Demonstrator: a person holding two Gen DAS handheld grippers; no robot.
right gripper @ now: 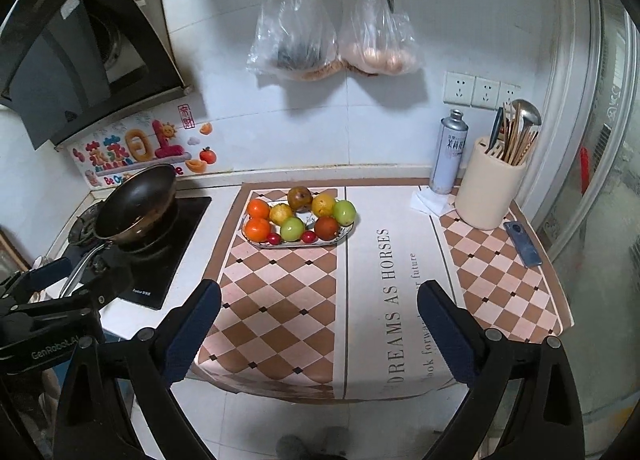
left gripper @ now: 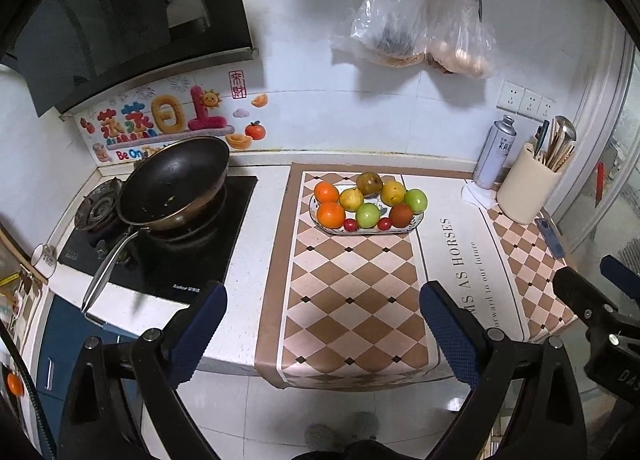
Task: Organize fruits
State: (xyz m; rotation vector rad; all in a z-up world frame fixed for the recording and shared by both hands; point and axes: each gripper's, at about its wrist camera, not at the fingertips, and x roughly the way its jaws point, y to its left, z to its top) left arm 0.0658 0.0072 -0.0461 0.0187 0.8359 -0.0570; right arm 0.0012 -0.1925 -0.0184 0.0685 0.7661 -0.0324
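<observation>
Fruits are gathered on an oval plate [right gripper: 347,229] at the far part of the counter [left gripper: 256,220], on a checkered mat [right gripper: 280,300]. The long axis of the plate runs left to right, nearly parallel to the back wall. Two oranges [right gripper: 258,209] are placed at its left end and a green fruit [right gripper: 345,212] at its right end. Much open mat is seen between the plate and the near counter edge, where the mat hangs over. A pan [left gripper: 176,184] on the stove stands left of the plate, with its handle pointed to the near edge. A utensil holder [right gripper: 490,196] and a spray can [right gripper: 448,152] stand at the far right. The left tool [left gripper: 322,324] and the right tool [right gripper: 318,324] are both held wide open and empty above the near edge, well apart from the plate.
</observation>
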